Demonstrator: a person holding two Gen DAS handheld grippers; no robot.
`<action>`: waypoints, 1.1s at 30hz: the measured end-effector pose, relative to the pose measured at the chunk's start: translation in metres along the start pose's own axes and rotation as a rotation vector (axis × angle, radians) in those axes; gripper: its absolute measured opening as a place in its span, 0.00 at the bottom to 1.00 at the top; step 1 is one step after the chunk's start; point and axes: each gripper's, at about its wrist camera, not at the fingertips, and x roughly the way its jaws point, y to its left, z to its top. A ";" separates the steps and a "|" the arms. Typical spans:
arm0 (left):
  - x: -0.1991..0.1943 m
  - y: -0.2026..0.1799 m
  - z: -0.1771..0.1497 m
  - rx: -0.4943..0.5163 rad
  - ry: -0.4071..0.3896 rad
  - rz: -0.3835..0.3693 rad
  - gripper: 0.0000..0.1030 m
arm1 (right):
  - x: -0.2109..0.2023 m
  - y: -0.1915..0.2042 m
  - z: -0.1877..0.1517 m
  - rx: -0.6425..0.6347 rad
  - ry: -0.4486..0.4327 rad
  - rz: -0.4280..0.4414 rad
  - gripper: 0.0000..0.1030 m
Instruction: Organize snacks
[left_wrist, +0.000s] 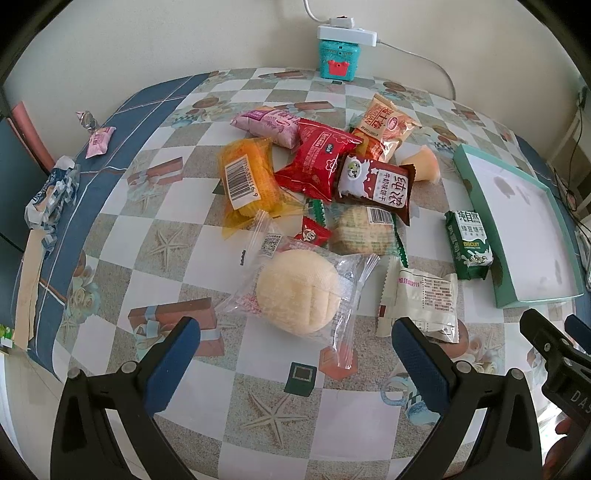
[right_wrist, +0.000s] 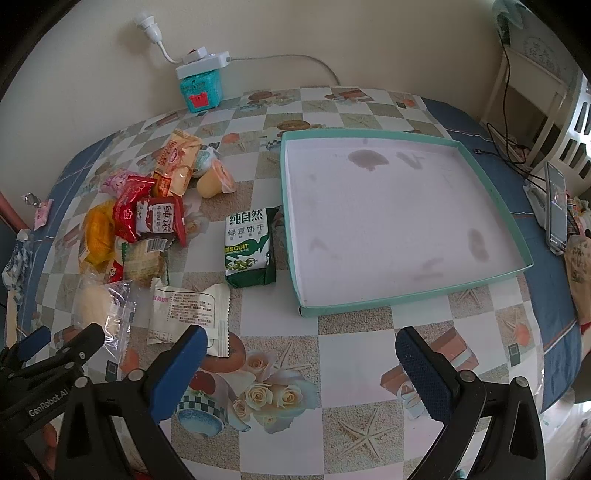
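A pile of wrapped snacks lies on the patterned table. In the left wrist view I see a clear-wrapped pale bun (left_wrist: 301, 288), a white packet (left_wrist: 424, 299), a green biscuit pack (left_wrist: 467, 245), a brown milk-biscuit pack (left_wrist: 375, 184), a red pack (left_wrist: 316, 158) and an orange pack (left_wrist: 247, 177). A shallow teal tray (right_wrist: 476, 284) with a white floor stands empty to the right. My left gripper (left_wrist: 295, 350) is open just before the bun. My right gripper (right_wrist: 301, 358) is open over bare table, with the white packet (right_wrist: 186, 314) by its left finger and the green pack (right_wrist: 249, 245) beyond.
A teal box with a power strip on top (left_wrist: 334, 61) stands at the back wall. Candy wrappers (left_wrist: 92, 133) and crumpled paper (left_wrist: 51, 195) lie at the table's left edge. A phone (right_wrist: 556, 206) and cables lie right of the tray.
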 end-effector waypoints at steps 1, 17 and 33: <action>0.000 0.000 0.000 0.000 0.000 0.000 1.00 | 0.000 0.000 0.000 -0.001 0.001 -0.001 1.00; 0.001 0.001 0.000 -0.002 0.004 0.002 1.00 | 0.000 0.001 0.000 0.004 0.001 -0.003 1.00; 0.001 0.001 -0.001 -0.001 0.005 0.000 1.00 | 0.002 0.001 -0.002 0.003 0.002 -0.005 1.00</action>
